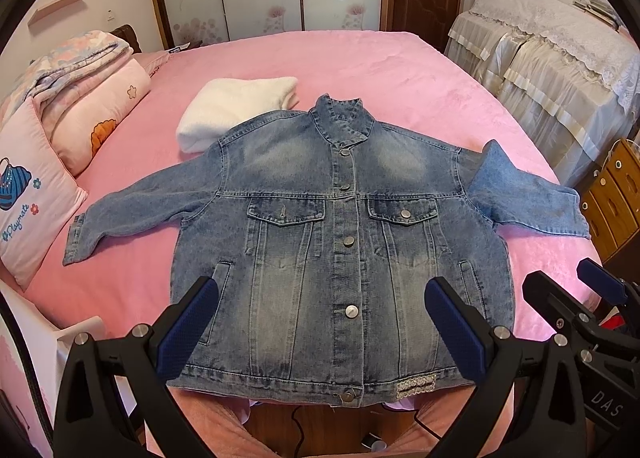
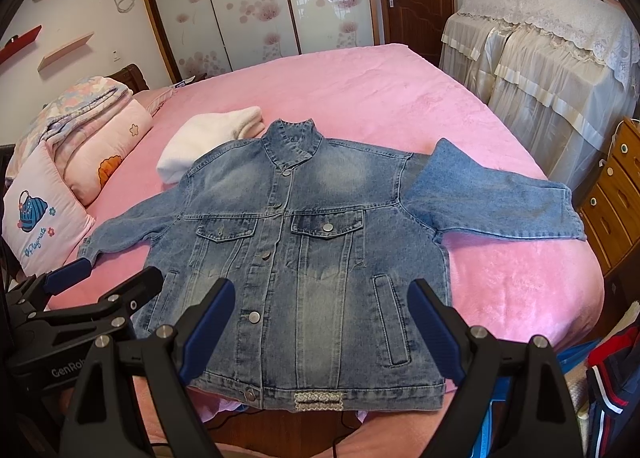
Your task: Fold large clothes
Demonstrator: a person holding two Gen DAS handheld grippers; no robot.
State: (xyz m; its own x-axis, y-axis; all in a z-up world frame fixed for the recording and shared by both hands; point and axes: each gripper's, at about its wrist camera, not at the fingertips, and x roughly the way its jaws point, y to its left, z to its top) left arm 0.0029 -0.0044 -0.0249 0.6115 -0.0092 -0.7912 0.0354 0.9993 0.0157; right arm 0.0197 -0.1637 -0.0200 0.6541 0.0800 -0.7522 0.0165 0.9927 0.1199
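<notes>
Folding not begun: denim jacket (image 1: 340, 250) lies flat, buttoned, sleeves spread, beneath my left claw (image 1: 318, 322) and right claw (image 2: 320, 322), both released, gripping nothing.

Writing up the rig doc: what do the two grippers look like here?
Both match: left gripper and right gripper have black angular plastic arms, silver round bolts, and dark blue textured pads. White lettering shows on each body, only partly readable. No cables or sleeves visible on them.

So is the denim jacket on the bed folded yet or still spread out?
Spread out. The denim jacket lies flat, front up and buttoned, on the pink bed, both sleeves stretched sideways; no part is folded over.
</notes>
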